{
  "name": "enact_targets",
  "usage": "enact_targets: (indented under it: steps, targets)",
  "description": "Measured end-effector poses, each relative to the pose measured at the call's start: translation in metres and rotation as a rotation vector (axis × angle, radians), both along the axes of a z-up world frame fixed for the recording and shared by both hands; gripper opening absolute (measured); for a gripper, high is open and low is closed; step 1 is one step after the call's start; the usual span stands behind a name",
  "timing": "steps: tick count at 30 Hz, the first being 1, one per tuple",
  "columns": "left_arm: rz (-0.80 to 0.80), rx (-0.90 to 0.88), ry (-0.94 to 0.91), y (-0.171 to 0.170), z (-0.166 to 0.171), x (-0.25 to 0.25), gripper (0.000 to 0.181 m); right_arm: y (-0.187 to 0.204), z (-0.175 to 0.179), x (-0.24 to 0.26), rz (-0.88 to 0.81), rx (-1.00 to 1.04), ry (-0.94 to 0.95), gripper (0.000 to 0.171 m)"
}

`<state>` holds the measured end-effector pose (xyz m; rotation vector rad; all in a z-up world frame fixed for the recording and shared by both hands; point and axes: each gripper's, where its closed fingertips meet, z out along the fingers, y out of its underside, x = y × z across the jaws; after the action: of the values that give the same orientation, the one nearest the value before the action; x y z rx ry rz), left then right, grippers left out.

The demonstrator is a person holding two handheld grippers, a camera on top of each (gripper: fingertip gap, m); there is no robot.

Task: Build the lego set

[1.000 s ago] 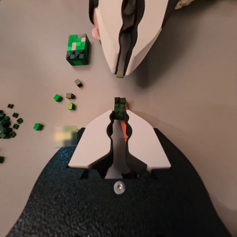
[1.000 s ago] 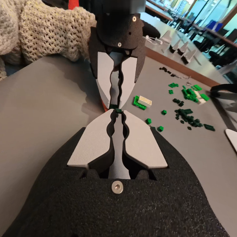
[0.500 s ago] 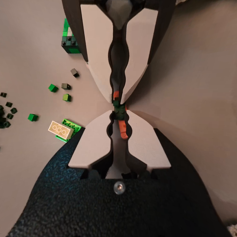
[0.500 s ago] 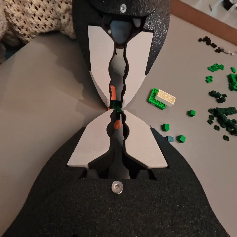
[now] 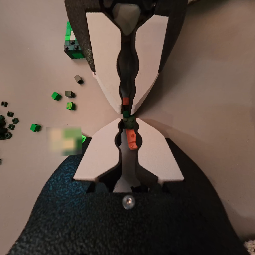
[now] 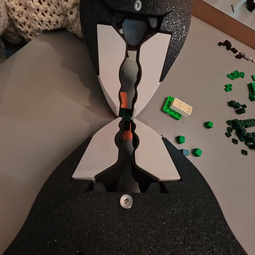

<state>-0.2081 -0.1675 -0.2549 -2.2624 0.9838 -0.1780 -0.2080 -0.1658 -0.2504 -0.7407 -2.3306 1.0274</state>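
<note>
My left gripper (image 5: 129, 122) is shut on a small assembly: a dark green studded plate (image 5: 129, 122) on a long orange piece (image 5: 131, 139). My right gripper (image 5: 126, 110) comes in from the top of the left wrist view, tip to tip with the left one. It is shut on a small dark green brick (image 5: 125, 113) that touches the assembly. In the right wrist view my right gripper (image 6: 126, 120) holds that brick (image 6: 127, 119), and my left gripper (image 6: 125, 111) faces it with the green plate (image 6: 124, 111) and the orange piece (image 6: 123, 101).
A green cube model (image 5: 73, 46) stands far left, half hidden. Loose green and grey bricks (image 5: 55, 95) and a dark green pile (image 6: 242, 129) lie on the grey table (image 6: 48, 96). A white brick on a bright green plate (image 6: 179, 107) lies right. A knitted sleeve (image 6: 34, 18) lies at the back left. Only a small space, under 4 cm, lies between the two pairs of fingers.
My right gripper has come in from above and met the left gripper tip to tip, bringing its small green brick against the assembly. In the last half second little has moved.
</note>
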Motion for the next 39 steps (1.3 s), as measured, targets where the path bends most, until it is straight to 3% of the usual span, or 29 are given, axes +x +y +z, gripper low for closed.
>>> enact_targets:
  steps: [25,39]
  targets:
    - [0.001,-0.001,-0.001,-0.001,0.000,0.000,0.015,-0.001,0.002,0.000,-0.014,-0.015,-0.024,0.010]
    - [0.003,-0.005,-0.014,-0.001,0.000,0.000,0.015,-0.012,0.011,0.002,0.045,0.016,0.065,0.012]
